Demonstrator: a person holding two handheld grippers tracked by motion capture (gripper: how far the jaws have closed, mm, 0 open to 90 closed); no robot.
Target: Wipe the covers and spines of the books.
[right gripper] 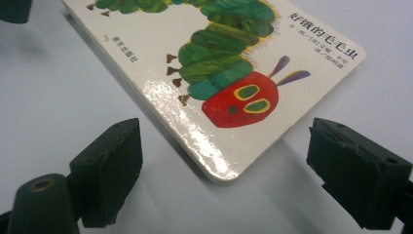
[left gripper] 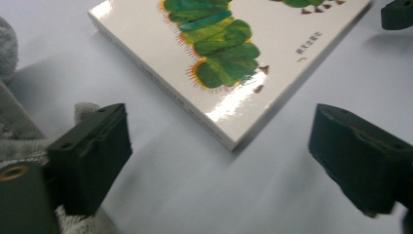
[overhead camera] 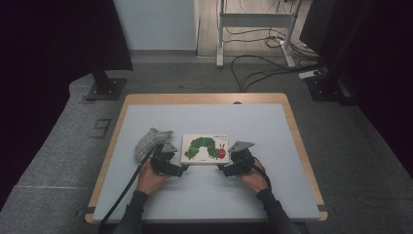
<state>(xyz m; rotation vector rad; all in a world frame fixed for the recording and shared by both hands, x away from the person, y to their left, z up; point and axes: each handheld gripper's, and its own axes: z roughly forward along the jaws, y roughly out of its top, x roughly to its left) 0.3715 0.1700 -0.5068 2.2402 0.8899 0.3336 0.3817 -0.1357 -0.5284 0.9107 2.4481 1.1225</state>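
Black jaws of the left tool [left gripper: 219, 161] rise closest to the lens in the left gripper view, spread wide with bare tabletop [left gripper: 195, 195] between them; they grip nothing. Just ahead of them lies the near corner of the book [left gripper: 214, 53], flat on the tabletop, its glossy cover showing a green caterpillar. That corner points into the gap between the jaws but neither jaw touches it. A grey cloth [left gripper: 9, 112] sits beside the book's far side from the right tool, crumpled against the left jaw.

From the right gripper view, the right tool [right gripper: 224, 180] also stands wide open and empty. The book [right gripper: 219, 63] lies just in front of it, its rounded near corner aimed between the two jaws and clear of both. The caterpillar's red head with yellow-green eyes sits near that corner.

Seen from above, the book [overhead camera: 206, 148] rests cover up near the middle of the tabletop [overhead camera: 204, 195]. The left tool [overhead camera: 168, 165] is just beside the book's left near corner, the right tool [overhead camera: 233, 166] just beside its right near corner, each held in a hand. The grey cloth [overhead camera: 151, 141] lies close to the book's left edge, apart from it.
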